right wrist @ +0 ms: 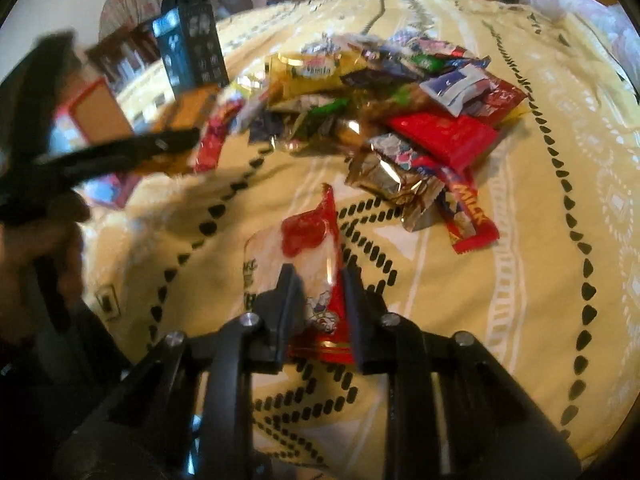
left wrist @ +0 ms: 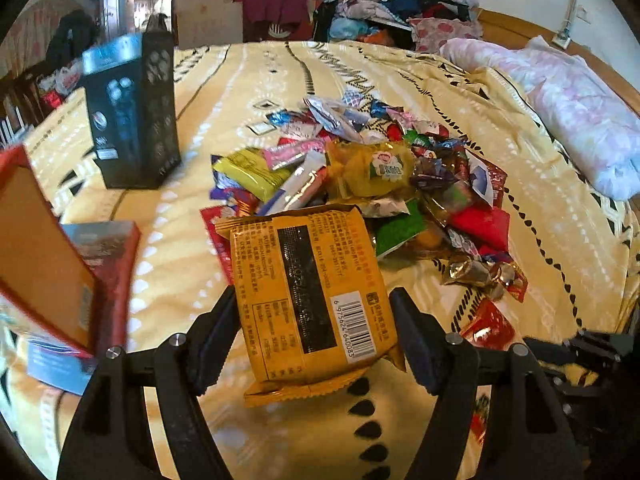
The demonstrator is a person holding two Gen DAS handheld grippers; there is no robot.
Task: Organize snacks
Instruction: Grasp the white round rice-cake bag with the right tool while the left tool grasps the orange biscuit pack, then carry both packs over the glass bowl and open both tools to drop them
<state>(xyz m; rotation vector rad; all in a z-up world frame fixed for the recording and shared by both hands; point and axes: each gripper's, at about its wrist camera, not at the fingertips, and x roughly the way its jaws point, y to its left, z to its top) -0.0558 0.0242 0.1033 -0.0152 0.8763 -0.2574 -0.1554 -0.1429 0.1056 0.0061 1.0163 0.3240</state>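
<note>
Left tool (left wrist: 310, 336) clamped across an orange snack packet (left wrist: 308, 300), up over the bed (left wrist: 440, 76). Right tool (right wrist: 320, 300) pinched narrow on a red-and-clear candy wrapper (right wrist: 312, 248). Both probably light, crinkly, slippery, so best grabbed mid-body

Lower centre of the left wrist view, an orange packet (left wrist: 316, 300) bears a barcode numbered 6 975624 640083 beside small unreadable print. Right of centre in the right wrist view, a red bar wrapper (right wrist: 470, 216) reads MILK.
</note>
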